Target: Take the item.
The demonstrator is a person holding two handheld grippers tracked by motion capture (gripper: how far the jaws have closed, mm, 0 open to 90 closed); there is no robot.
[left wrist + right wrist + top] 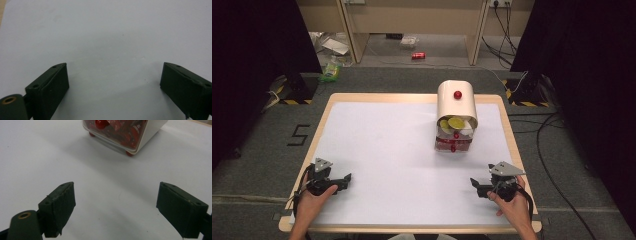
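Two pairs of tongs rest low on the white tabletop (387, 150), one near each lower corner of the high view, each held by a hand coming in from the bottom edge. The left tongs (346, 178) stand wide open with nothing between them; the left gripper view has bare white surface past the black jaws. The right tongs (475, 182) are just as wide apart and also empty.

What they seem set to work on is the white bread-bin-like container (456, 117) in the upper right of the centre of the high view, well apart from both hands. It has a rounded roll-top cover with a red knob (457, 94), yellowish round pieces (455, 122) showing in its opening, and a clear lower drawer (120, 132) packed with red items, seen at the top of the right gripper view.

My guess is that nothing has begun: this looks like the ready pose before a reach. The next move calls for one hand, likely the right since it is nearer, to travel up the frame toward the container's front.

The container's open front faces the bottom of the frame, toward the person; its long axis runs top to bottom in the high view, leaning slightly.
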